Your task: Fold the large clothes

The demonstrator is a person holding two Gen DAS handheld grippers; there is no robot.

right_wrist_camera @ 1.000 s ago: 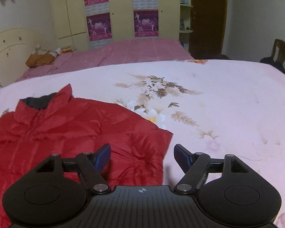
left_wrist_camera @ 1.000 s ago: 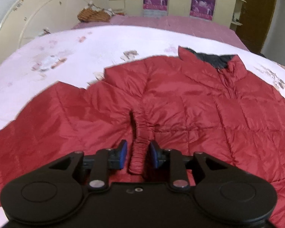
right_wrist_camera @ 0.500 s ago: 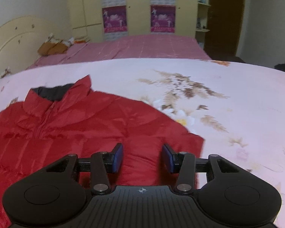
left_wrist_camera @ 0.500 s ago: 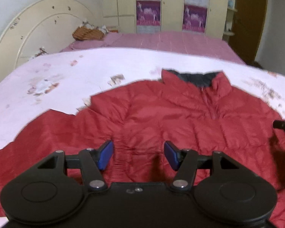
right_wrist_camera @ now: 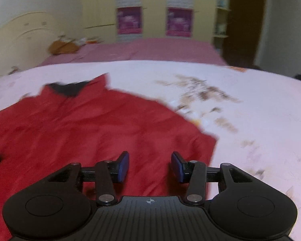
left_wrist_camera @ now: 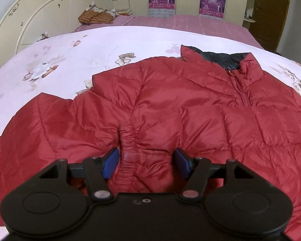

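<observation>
The left wrist view looks forward and steeply down along its own fingers from close above the red jacket (left_wrist_camera: 190,108), which fills most of its lower half, facing the cream headboard (left_wrist_camera: 38,20) and the wardrobe posters (left_wrist_camera: 211,2) across the bed; the right wrist view, blurred, sits close over the jacket's right edge and faces the same far wall. Both share the jacket's dark-lined collar (right_wrist_camera: 68,88), the floral bedspread (right_wrist_camera: 250,120), headboard and posters.

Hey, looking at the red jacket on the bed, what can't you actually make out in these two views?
- Left wrist view: the red jacket has its hem hidden behind the left gripper, and its right side is cut off by the frame edge.
- Right wrist view: motion blur smears the quilting; the right gripper body hides the near edge.
</observation>
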